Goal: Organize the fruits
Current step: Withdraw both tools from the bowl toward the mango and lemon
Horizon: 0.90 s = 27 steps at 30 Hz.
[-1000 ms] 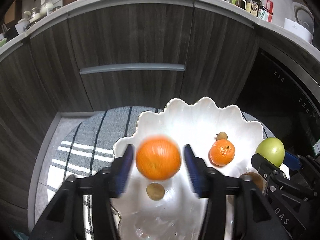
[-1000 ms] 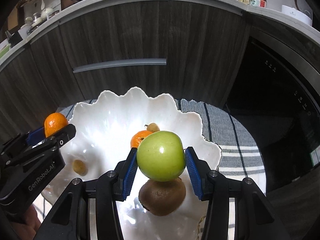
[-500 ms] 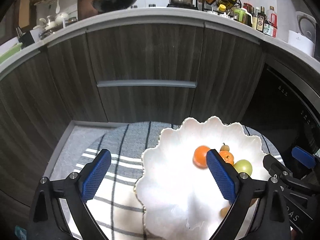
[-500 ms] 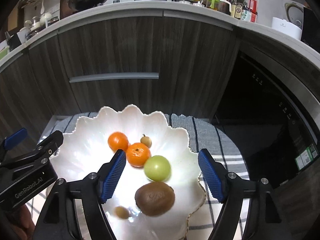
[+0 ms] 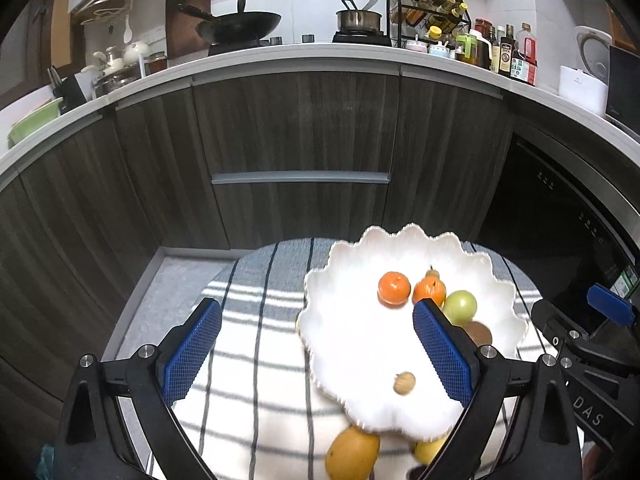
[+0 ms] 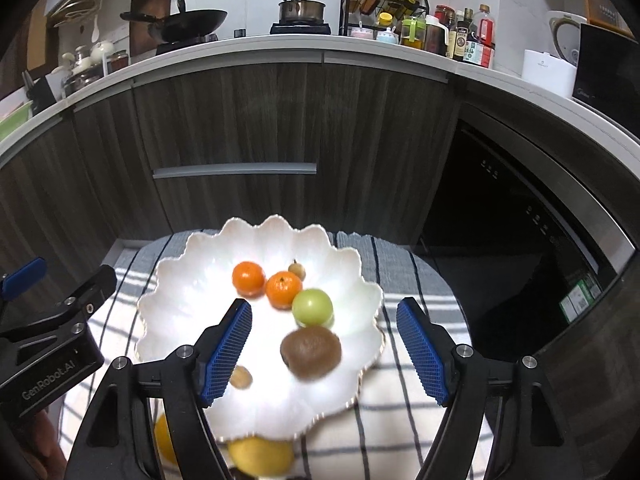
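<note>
Holding both grippers over striped cloth [image 6: 400, 412], we kept left gripper [image 5: 316, 352] spread wide, nothing between pads. Right gripper [image 6: 324, 346] likewise spread, empty. White scalloped plate [image 6: 192, 280] carried two mandarins [image 6: 249, 278], touching; green apple [image 6: 312, 307] just beside second mandarin; kiwi [image 6: 311, 353] near apple; two small brown fruits, one at far side, one [image 6: 241, 377] at near side. Off plate, at its near rim, we noted two yellow fruits [image 6: 260, 454] on cloth, partly hidden.

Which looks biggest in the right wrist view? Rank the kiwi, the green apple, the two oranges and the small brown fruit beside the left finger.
1. kiwi, though it lies nearest the camera
2. green apple
3. the two oranges, too alike to rank
4. small brown fruit
</note>
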{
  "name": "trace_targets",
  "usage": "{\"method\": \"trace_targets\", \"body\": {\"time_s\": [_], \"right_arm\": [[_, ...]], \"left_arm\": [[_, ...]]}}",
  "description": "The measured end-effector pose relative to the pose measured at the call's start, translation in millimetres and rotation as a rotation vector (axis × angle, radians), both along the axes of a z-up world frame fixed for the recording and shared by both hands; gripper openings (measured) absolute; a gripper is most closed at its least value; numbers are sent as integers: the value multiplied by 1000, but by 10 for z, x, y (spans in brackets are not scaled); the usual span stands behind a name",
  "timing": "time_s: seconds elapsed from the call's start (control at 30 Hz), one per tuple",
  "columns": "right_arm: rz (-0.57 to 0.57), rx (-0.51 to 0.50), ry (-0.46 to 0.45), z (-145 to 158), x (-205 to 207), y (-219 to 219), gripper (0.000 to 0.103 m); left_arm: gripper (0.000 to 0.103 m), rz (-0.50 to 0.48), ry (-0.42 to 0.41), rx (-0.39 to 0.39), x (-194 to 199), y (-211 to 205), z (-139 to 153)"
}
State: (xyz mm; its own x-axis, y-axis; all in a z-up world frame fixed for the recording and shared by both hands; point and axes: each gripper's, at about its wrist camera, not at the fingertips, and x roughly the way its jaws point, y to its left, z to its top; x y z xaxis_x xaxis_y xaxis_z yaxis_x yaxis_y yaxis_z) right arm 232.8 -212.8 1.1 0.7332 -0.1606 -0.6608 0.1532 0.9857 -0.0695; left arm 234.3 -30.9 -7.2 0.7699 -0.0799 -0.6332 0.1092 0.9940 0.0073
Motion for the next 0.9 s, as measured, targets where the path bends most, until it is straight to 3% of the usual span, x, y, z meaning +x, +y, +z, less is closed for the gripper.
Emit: {"method": "trace_targets", "body": {"time_s": [0.43,0.9], "right_arm": [[0,-5,24,-157,-537,104,76],[-22,-7,96,-687,-712,54,75]], "left_arm": [[97,-1,33,29,-469,86,-246],[97,-20,103,27,-608,50,-853]]}}
